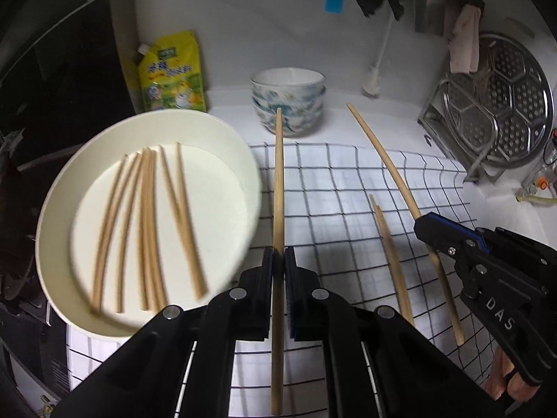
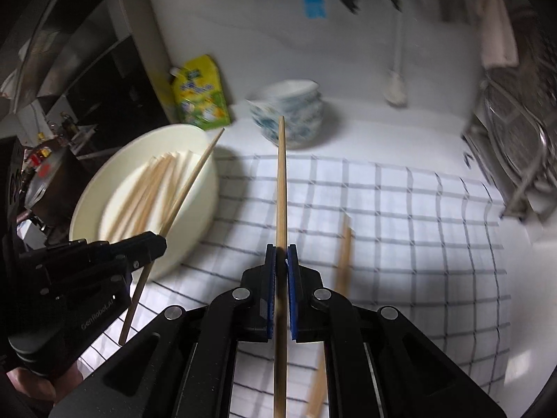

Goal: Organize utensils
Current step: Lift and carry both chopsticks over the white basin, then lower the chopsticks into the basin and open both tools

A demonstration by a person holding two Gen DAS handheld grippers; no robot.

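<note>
My left gripper is shut on a wooden chopstick that points forward, just right of the white round bowl. Several chopsticks lie in that bowl. My right gripper is shut on another chopstick, held above the checked cloth. In the left wrist view the right gripper shows at the right with its chopstick. In the right wrist view the left gripper shows beside the bowl with its chopstick. One loose chopstick lies on the cloth; it also shows in the right wrist view.
A stack of patterned bowls stands behind the cloth. A yellow-green pouch leans on the back wall at the left. A metal rack with a steamer plate stands at the right. A white brush hangs on the wall.
</note>
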